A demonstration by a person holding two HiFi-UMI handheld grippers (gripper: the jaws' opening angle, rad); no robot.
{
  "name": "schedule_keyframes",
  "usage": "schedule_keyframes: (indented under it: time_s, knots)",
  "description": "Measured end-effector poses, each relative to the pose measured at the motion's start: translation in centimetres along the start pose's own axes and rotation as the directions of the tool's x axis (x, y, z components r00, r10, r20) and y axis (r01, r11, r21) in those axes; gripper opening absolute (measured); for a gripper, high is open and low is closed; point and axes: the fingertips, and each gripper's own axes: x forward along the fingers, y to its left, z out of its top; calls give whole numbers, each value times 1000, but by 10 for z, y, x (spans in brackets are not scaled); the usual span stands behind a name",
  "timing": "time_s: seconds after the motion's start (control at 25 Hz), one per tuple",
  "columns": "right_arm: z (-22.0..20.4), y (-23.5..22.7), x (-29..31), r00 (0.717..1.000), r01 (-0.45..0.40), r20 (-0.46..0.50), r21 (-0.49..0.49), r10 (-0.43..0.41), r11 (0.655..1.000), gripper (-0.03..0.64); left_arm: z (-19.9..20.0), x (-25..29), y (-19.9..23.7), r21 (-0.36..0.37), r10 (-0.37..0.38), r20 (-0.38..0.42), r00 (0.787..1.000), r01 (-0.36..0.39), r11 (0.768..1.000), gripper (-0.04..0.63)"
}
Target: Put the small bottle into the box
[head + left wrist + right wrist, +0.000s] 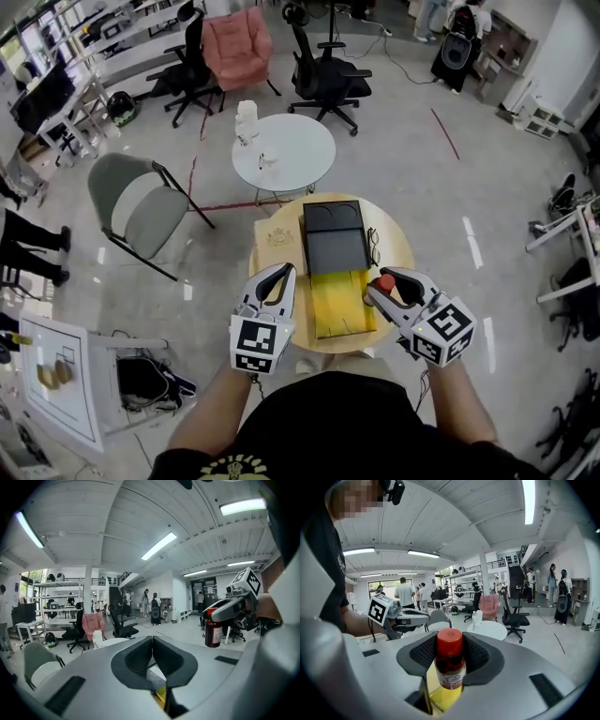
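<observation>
Pinching the small bottle (450,660) (dark red, round, with a red cap and a pale label), my right gripper (377,292) has both pads clamped on its upper part just below the cap, and it hangs upright. My left gripper (281,275) holds nothing. Its jaws are pressed together, and it hovers just off the left side of the box (335,251), a flat black rectangular case whose near half shows a bright yellow lining (343,302).

The bottle is in the air at the right edge of that yellow half, not yet inside. Looking down past my jaws, I see yellow beneath it. To do this well, I judge I should slide a little leftward until the base is clearly within the wall, then lower straight. I should spread the pads only once the bottom bears on the lining — the grip is high, so a tilted release would likely tip it.

The box lies mid-way on the round pale wooden table (398,239), with bare top to its right. The table's near rim sits close under my right gripper, so a drop outside the wall could roll off. A tan square card (279,236) lies beside the box's far left — clear of my path.
</observation>
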Motion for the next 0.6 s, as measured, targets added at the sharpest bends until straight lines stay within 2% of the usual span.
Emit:
schedule_keyframes:
  time_s: [0.36,0.6]
  knots:
    - [-22,-32,30,998,-19,-64,42,22,999,169,-4,35,15,-3,24,-41,999,-24,1000,20]
    - [-40,-48,49,991,-29,-129,35,33,999,169,-8,62,11,3,4,-55,998,-4,1000,20]
